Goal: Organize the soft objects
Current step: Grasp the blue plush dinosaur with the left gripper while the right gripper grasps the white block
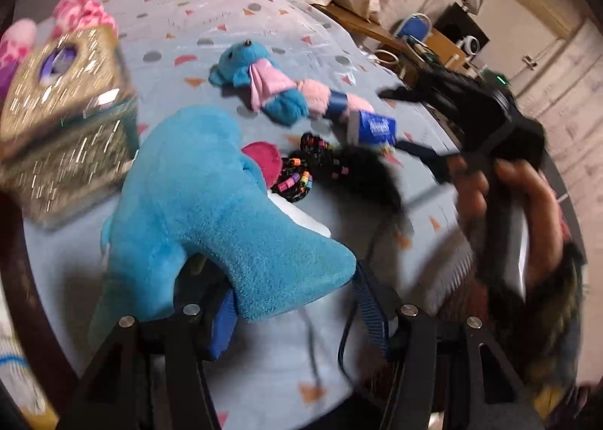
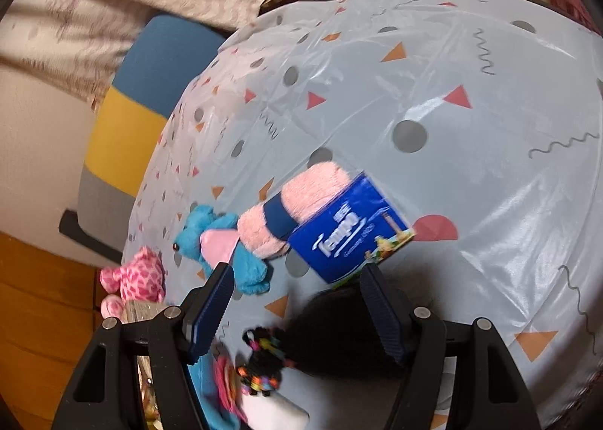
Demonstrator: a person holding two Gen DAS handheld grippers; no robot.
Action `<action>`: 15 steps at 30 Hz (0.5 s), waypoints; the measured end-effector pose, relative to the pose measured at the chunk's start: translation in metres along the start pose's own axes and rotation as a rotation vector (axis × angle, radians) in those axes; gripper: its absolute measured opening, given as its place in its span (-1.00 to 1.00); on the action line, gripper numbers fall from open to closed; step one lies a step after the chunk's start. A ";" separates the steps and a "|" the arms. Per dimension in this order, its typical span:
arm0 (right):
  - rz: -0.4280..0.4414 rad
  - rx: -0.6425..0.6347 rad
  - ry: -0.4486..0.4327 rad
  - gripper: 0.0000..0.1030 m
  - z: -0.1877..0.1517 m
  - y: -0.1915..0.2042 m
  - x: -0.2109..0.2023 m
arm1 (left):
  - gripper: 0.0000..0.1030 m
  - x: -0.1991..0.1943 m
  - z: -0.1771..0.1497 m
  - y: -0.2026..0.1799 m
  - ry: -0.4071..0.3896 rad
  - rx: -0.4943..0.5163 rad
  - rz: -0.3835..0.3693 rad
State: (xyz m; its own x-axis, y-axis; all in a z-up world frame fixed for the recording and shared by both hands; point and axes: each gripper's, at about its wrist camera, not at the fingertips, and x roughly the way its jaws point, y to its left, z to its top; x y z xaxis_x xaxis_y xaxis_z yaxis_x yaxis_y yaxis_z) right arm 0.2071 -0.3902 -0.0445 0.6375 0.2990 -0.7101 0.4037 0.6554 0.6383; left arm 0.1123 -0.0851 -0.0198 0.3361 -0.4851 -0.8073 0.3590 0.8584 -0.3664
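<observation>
Soft toys lie spread over the patterned tablecloth (image 2: pixel 471 173), and we note each by its place relative to the two claws. Our left gripper (image 1: pixel 294 302) pinches the large blue plush (image 1: pixel 196 204): one limb of the toy passes between the blue pads (image 1: pixel 371 302), and the body rises ahead of the fingertips and slightly to their left. Directly ahead of that plush we see its pink patch, and beyond it the black beaded item (image 1: pixel 301 173) with multicoloured beads, resting on the cloth. Further ahead lies the small blue teddy (image 1: pixel 260 87) wearing a pink scarf, touching the pink fuzzy roll (image 1: pixel 331 102) with a dark blue band; the blue tissue pack (image 1: pixel 375 128) sits against the far end of that roll. To the left of the left claw stands a glittery gold box (image 1: pixel 64 128), blurred, with the pink spotted plush (image 1: pixel 83 11) behind it. Our right gripper (image 2: pixel 297 317) is spread, with nothing between its fingers. Just ahead of its fingertips we find the tissue pack (image 2: pixel 346 234), lying tilted, and the pink roll (image 2: pixel 294 207) beside it; the teddy (image 2: pixel 226 245) lies ahead and to the left, partly behind the left finger. Between the right claw's fingers, near its base, the beaded item (image 2: pixel 264 362) and a dark fuzzy mass (image 2: pixel 339 332) rest on the cloth; the latter is too blurred to identify. The pink spotted plush (image 2: pixel 135 279) sits far to the left.
</observation>
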 end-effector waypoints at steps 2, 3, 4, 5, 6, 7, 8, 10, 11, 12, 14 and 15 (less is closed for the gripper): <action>-0.004 -0.040 0.030 0.37 -0.003 0.007 0.005 | 0.29 -0.009 -0.015 0.009 0.011 -0.013 -0.025; -0.007 -0.059 0.044 0.37 -0.005 0.010 0.008 | 0.30 -0.013 -0.021 0.013 0.015 -0.017 -0.028; -0.013 -0.080 0.055 0.37 -0.006 0.013 0.011 | 0.30 -0.020 -0.027 0.017 0.010 -0.021 -0.019; -0.019 -0.096 0.063 0.37 -0.008 0.016 0.013 | 0.32 -0.025 -0.030 0.019 0.000 -0.024 -0.016; -0.024 -0.110 0.069 0.37 -0.009 0.018 0.014 | 0.36 -0.030 -0.032 0.019 -0.008 -0.027 -0.014; -0.028 -0.119 0.073 0.37 -0.010 0.019 0.015 | 0.40 -0.037 -0.033 0.021 -0.020 -0.039 -0.011; -0.034 -0.128 0.081 0.37 -0.011 0.021 0.017 | 0.51 -0.044 -0.033 0.022 -0.034 -0.052 -0.011; -0.044 -0.131 0.091 0.37 -0.013 0.020 0.019 | 0.69 -0.054 -0.029 0.027 -0.064 -0.065 0.016; -0.047 -0.132 0.093 0.37 -0.013 0.021 0.019 | 0.75 -0.055 -0.025 0.029 -0.074 -0.067 0.034; -0.051 -0.134 0.094 0.37 -0.013 0.021 0.020 | 0.77 -0.056 -0.020 0.031 -0.081 -0.074 0.067; -0.062 -0.136 0.096 0.37 -0.014 0.020 0.021 | 0.82 -0.052 -0.010 0.033 -0.073 -0.086 0.084; -0.064 -0.134 0.100 0.37 -0.014 0.020 0.022 | 0.86 -0.050 -0.006 0.035 -0.071 -0.086 0.087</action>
State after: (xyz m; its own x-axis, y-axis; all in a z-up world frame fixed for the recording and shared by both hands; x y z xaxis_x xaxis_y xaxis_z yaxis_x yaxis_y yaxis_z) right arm 0.2198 -0.3605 -0.0510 0.5423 0.3164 -0.7783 0.3461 0.7600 0.5501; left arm 0.1026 -0.0293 0.0051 0.4250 -0.4162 -0.8039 0.2505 0.9074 -0.3374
